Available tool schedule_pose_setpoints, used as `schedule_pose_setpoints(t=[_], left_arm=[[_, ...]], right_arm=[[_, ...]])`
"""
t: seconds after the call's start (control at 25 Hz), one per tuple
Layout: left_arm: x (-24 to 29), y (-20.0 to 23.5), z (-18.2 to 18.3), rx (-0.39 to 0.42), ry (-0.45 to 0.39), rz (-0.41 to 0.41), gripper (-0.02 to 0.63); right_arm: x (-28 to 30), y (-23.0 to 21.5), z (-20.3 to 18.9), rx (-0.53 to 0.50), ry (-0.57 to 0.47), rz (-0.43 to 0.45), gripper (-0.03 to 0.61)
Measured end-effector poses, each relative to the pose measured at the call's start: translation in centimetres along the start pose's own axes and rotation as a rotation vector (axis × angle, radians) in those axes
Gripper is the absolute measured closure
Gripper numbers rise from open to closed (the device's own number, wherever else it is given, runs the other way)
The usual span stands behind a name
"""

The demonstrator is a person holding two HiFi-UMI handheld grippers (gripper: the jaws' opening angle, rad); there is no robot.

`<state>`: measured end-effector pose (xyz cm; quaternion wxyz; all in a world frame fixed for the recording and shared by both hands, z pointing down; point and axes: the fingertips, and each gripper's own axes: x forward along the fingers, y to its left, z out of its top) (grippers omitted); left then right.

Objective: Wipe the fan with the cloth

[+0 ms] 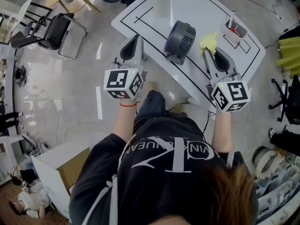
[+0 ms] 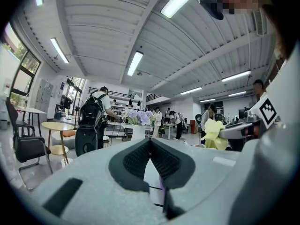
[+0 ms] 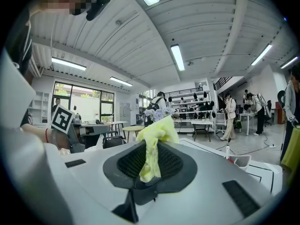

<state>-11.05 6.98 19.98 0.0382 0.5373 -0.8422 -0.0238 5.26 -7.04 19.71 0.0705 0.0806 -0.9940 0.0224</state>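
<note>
On the left, the left hand-held gripper (image 1: 136, 41) had its jaws pressed together with nothing between them. It hung level just off the edge of the white bench (image 1: 197, 6), probably kept free to steady the fan. The fan (image 1: 180, 39) stood on the bench near that edge, between the two grippers, and neither touched it. Its round grille seemed to face up and away from the person, so its axis was tilted. On the right, the right hand-held gripper (image 1: 206, 54) pinched the yellow cloth (image 1: 209, 41). The loose end stuck out forward beside the fan, likely to reach the grille first.
</note>
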Motion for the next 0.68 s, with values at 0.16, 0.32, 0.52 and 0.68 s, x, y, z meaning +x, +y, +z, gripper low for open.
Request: schedule_pose_setpoints(t=[0.16,0.32,0.52,0.68], left_arm=[[-0.12,0.14,-0.07,-0.004,0.001,0.004,0.612],[-0.23,0.39,-0.09,-0.014,0.001,0.009,0.612],[-0.37,0.65,-0.30,-0.019,0.006,0.015,0.612],[-0.34,0.82,-0.35,-0.020,0.009,0.017,0.612]], right_arm=[[0.10,0.06,-0.11,0.006,-0.002,0.004,0.514],[0.30,0.19,-0.22,0.020,-0.003,0.009,0.514],[0.46,0.33,-0.54,0.037,-0.001,0.015,0.514],[0.60,0.28,-0.72,0.046,0.000,0.016,0.514]])
